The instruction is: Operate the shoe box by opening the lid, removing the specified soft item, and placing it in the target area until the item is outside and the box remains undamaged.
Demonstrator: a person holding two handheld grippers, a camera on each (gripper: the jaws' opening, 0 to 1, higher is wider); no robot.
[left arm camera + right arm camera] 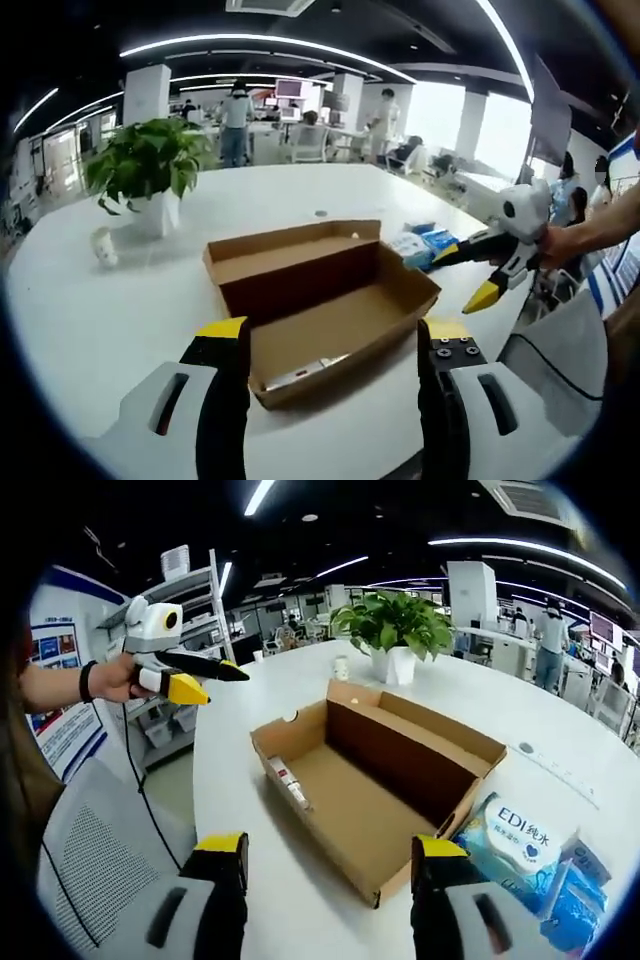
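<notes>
The brown cardboard shoe box (pixel 330 310) lies open on the white table (pixel 100 320), with a slim white strip (pixel 300 374) on its floor at the near end. A blue-and-white soft pack (pixel 425 243) lies on the table beside the box. My left gripper (pixel 335 335) is open just short of the box's near end. My right gripper (pixel 478 275), held by a hand, hovers open to the right of the box. In the right gripper view the box (pixel 370 770) is ahead, the soft pack (pixel 520 845) is at lower right, my right gripper (pixel 330 848) is open and my left gripper (pixel 205 682) is open.
A potted plant (pixel 150 165) and a small white cup (pixel 103 247) stand at the far side of the table; both, the plant (pixel 395 630) and the cup (pixel 342 667), lie beyond the box. A grey chair (pixel 90 850) sits at the table edge. People stand far behind.
</notes>
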